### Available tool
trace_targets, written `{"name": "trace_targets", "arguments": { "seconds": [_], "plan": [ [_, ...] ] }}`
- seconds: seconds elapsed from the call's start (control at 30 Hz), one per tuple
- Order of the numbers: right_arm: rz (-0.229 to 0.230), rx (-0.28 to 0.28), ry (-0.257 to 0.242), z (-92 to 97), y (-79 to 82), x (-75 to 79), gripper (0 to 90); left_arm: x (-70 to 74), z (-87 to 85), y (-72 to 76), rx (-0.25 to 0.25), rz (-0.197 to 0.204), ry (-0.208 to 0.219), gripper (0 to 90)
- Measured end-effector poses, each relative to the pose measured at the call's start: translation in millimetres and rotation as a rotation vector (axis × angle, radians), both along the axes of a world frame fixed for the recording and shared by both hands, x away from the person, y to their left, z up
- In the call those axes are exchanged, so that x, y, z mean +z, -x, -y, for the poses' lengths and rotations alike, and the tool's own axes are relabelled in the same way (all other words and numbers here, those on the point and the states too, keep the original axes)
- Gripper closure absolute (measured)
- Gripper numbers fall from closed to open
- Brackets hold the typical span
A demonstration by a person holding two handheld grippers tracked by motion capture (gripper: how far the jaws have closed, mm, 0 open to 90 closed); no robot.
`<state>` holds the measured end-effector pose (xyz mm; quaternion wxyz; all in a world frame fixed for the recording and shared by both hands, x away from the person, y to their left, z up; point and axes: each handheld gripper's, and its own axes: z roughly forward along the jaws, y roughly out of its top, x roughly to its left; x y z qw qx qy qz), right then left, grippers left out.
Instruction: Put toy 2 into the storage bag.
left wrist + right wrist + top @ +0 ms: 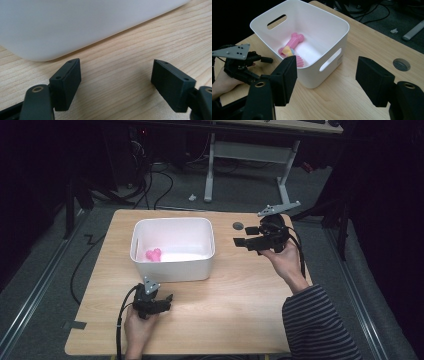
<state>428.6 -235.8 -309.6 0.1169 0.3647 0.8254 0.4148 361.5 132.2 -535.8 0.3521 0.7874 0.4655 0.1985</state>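
Pink knobbed bone toy (295, 42) lies inside the white bin (172, 270), near its left wall. Left tool (161, 302) rests apart and empty beside the bin's near wall. Right tool (240, 241) hovers right, jaws apart in its view, over bare surface (235, 310).

No text, label, brand, number or sign can be read on anything in these views. The white bin (319, 32) bears a faint small rectangular mark on its side wall beside the handle slot, but it is too small and pale to make out any letters.
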Motion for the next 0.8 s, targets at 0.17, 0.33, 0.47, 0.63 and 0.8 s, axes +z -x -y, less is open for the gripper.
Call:
{"name": "trace_targets", "arguments": {
  "seconds": [0.17,0.33,0.47,0.63,0.8],
  "plan": [
    [0.013,-0.027,0.001,13.6,10.8,-0.3,34.1,0.0,0.0,0.0,0.000,0.000,0.000,24.3],
    [0.021,-0.069,0.013,31.8,26.0,-17.5,34.2,0.0,0.0,0.0,-0.001,0.000,-0.001,24.3],
    [0.003,-0.120,0.027,48.1,41.6,-48.4,34.1,0.1,0.0,0.0,-0.001,0.000,-0.001,24.3],
    [-0.014,-0.188,0.043,62.9,61.4,-106.9,34.0,0.1,0.1,0.0,0.000,0.000,-0.002,24.3],
    [-0.035,-0.270,0.069,69.4,74.0,-166.4,33.9,0.1,0.1,0.0,0.000,0.000,-0.003,24.2]
  ]
}}
